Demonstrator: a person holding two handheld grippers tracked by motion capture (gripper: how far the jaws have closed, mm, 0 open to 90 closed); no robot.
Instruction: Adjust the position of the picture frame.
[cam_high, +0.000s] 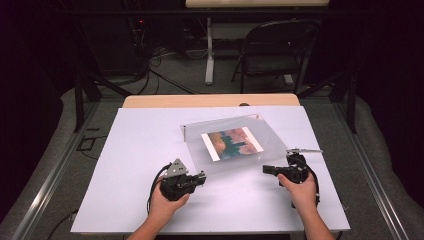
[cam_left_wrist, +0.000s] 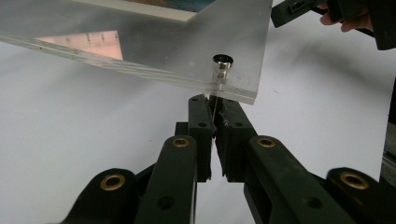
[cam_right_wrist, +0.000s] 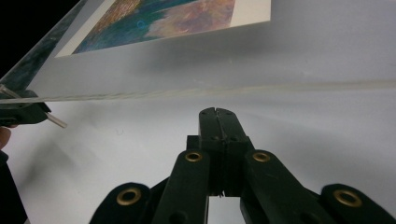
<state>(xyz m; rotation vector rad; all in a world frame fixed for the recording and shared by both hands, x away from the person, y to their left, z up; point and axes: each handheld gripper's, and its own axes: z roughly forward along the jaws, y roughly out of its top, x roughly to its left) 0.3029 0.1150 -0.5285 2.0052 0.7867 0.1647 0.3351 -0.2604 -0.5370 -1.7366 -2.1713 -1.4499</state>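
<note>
You've got a clear acrylic frame (cam_high: 235, 142) lying flat near the middle of the white counter (cam_high: 125, 165), turned a little off square, with both tools at its near edge: your left tool (cam_high: 200, 178) at about seven o'clock from it, your right tool (cam_high: 268, 170) at about four o'clock. It looks like two thick see-through sheets sandwiching a colourful print (cam_high: 231, 143) of teals, oranges and pinks on a white border, held by a metal standoff (cam_left_wrist: 222, 66) at the corner in the left gripper view. Expect it to be stiff and fairly heavy for its size, with slick polished faces that will want to slide out of hard jaws, and edges and corners that could chip or scratch if you knock them. My read is to take it by the edge, both sheets together, well clear of the print, or work at the corner hardware where there's something to bite on. Your left tool sits pressed nearly together right below that standoff, a thin pin or wire running down between the jaws, though I can't tell whether it's truly pinched. Your right tool is pressed together on nothing, pointing at the long bare edge just ahead of it
</note>
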